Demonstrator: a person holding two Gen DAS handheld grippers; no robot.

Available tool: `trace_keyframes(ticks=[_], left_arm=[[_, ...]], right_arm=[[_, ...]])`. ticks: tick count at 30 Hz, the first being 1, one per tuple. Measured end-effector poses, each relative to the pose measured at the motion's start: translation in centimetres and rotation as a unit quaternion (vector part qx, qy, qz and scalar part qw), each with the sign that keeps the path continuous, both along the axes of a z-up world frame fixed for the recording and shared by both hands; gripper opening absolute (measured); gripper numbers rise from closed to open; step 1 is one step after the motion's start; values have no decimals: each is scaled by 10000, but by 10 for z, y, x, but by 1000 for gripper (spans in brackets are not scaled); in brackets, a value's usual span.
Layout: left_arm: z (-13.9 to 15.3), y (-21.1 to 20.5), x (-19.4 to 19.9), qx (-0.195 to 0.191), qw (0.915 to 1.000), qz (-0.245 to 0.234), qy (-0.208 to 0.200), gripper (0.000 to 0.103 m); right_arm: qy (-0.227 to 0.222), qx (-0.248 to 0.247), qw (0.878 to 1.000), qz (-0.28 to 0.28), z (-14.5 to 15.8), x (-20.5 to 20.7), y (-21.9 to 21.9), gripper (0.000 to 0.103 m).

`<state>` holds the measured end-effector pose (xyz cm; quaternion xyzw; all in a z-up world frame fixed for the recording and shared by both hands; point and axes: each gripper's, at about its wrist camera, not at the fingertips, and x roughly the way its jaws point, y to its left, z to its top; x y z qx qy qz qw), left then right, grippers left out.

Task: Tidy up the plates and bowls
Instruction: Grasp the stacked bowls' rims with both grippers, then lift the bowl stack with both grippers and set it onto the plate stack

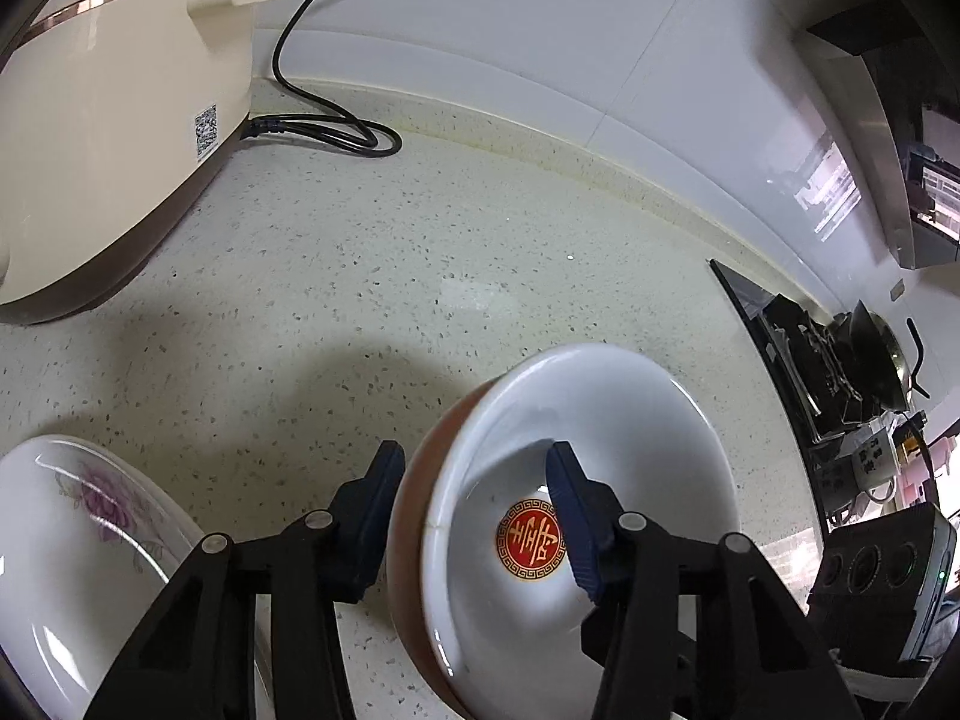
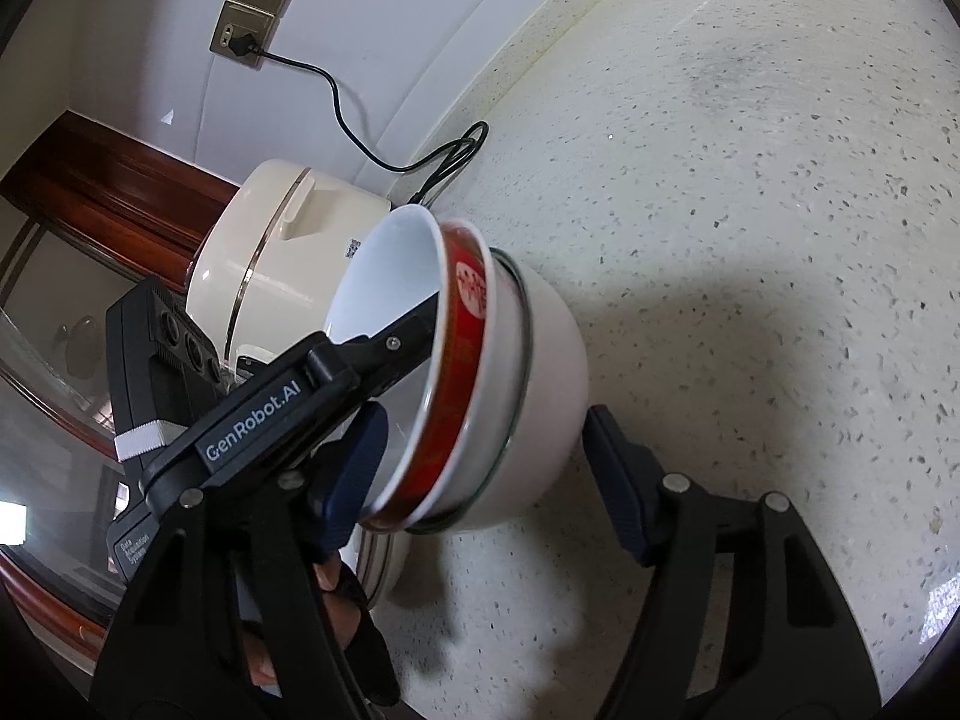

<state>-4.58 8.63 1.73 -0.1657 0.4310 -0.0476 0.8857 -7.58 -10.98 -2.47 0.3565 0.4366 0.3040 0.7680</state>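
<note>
- The red-walled ceramic bowl with a white inside and a round red-and-gold emblem on its floor (image 1: 534,510) sits nested in a plain white bowl (image 2: 543,360), and that in turn seems to stand in or on a clear glass dish whose rim (image 2: 521,360) shows between them. The stack rests on the speckled pale stone countertop (image 1: 420,252), a little in front of the cream rice cooker with a copper band (image 1: 108,120), which I take as landmark.
- The left gripper (image 1: 474,480) pinches the red bowl's wall — one dark-blue finger inside, one outside. I judge the bowl tilted, though fisheye distortion makes that uncertain.
- The right gripper (image 2: 480,468) has its jaws spread wide around the lower part of the stack; neither pad plainly touches it.
- Risk: a one-wall pinch on glazed ceramic may slip, and the bowl could swing, drop and chip against the white bowl.
- Risk: if the bowls bind, lifting one may drag the stack along — the unclamped right gripper would not steady it.
- Risk: the floral-printed white plate with a purple bloom (image 1: 90,528), nearer the camera than the cooker and left of the stack, could be knocked by a leftward move.
- Risk: the black power cord (image 1: 336,132), looped beside the cooker's base, might snag anything set down close to it.
</note>
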Motion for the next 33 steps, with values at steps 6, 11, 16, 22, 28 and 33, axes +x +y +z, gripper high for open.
trace_keyframes(ticks=[6, 11, 16, 22, 28, 33], left_arm=[[1, -3, -6, 9, 10000, 24, -14, 50], [2, -5, -10, -21, 10000, 3, -36, 50], [12, -11, -18, -32, 9999, -12, -163, 50], [27, -5, -35, -101, 9992, 96, -372, 50], [39, 21, -59, -111, 9978, 319, -562, 50], [44, 48, -78, -160, 9959, 599, -652, 50]], right_arm=[[-22, -4, 10000, 5, -1, -3, -1, 70], [-53, -30, 10000, -28, 0, -8, -5, 70], [-172, -48, 9998, -56, 10, -15, -7, 70], [-371, -126, 9992, 63, 28, -25, 1, 70], [-513, -141, 9980, 328, 42, -36, 28, 70], [-552, -151, 9966, 589, 49, -42, 56, 70]])
